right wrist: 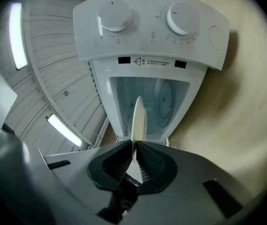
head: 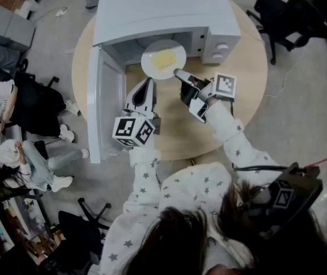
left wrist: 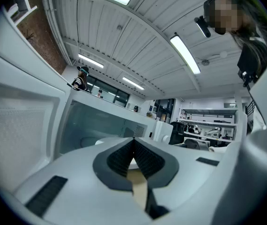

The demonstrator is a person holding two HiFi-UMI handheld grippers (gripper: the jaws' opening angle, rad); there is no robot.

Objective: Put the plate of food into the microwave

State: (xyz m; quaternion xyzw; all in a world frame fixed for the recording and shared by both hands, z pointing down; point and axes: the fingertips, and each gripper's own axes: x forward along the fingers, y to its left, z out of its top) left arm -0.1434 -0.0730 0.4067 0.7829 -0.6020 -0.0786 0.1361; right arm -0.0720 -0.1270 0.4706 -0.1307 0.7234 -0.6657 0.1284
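Observation:
A white plate [head: 163, 59] with yellow food hangs at the mouth of the white microwave [head: 163, 10], half under its top edge. My right gripper [head: 179, 73] is shut on the plate's near rim. In the right gripper view the plate [right wrist: 139, 118] shows edge-on between the pads [right wrist: 147, 161], right in front of the open cavity [right wrist: 164, 95]. My left gripper [head: 148, 86] hovers just left of the plate, by the open door [head: 109, 96], shut with nothing in it. In its own view the jaws [left wrist: 134, 144] meet, with the cavity [left wrist: 100, 125] ahead.
The microwave stands on a round wooden table [head: 249, 67], its door swung out to the left. Two knobs [right wrist: 115, 17] sit on the control panel. People [head: 14, 148] sit on the floor at left. Black chairs [head: 289, 10] stand at the far right.

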